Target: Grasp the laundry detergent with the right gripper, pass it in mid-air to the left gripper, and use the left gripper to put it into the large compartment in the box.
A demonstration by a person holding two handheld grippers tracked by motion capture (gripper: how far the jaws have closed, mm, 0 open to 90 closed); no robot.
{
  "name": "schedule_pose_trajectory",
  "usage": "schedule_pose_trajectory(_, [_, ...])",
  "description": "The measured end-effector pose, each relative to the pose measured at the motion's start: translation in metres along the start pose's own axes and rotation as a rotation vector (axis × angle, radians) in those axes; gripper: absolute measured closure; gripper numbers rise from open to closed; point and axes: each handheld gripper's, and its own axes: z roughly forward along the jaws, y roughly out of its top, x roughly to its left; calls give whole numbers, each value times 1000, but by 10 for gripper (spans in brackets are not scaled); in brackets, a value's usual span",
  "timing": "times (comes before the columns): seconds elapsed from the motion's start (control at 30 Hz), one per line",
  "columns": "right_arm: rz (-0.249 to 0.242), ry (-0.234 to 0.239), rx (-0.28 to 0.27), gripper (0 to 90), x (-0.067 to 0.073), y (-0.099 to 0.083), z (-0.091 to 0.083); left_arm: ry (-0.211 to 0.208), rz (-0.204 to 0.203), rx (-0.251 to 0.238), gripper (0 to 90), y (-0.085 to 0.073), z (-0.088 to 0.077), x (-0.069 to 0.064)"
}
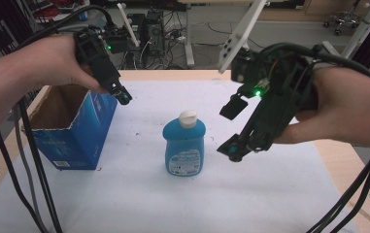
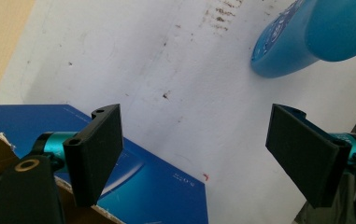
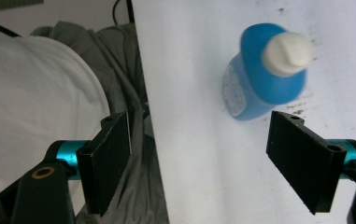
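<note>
A blue bottle (image 1: 184,145) with a white cap (image 1: 188,118) stands upright on the white cloth in the middle of the table. To its left sits an open blue cardboard box (image 1: 71,128). My left gripper (image 1: 120,93) hovers above the box's right wall, jaws wide apart and empty. In the left gripper view the gripper (image 2: 195,126) looks down past the box (image 2: 157,186) at the bottle (image 2: 306,37). My right gripper (image 1: 231,127) hangs open just right of the bottle, apart from it. In the right gripper view the gripper (image 3: 199,126) has the bottle (image 3: 259,79) ahead of its right jaw.
The white cloth (image 1: 139,204) covers most of the wooden table (image 1: 340,160). Black cables (image 1: 37,184) trail down from both grippers at the near left and right. Behind the table stand desk legs and computer gear. The person's white and grey clothing (image 3: 40,93) lies by the table's near edge.
</note>
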Motion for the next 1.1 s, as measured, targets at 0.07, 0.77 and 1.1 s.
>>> schedule_pose_trajectory(0.07, [9,2,-25,215,-7,-6,-5,-2,4,-1,192,1,0,0])
schedule_pose_trajectory(0.77, [8,20,-183,215,-69,-61,8,4,17,-5,192,-3,-5,-5])
schedule_pose_trajectory(1.1, [17,50,-201,215,-83,-64,34,1,24,4,191,-2,-4,-5])
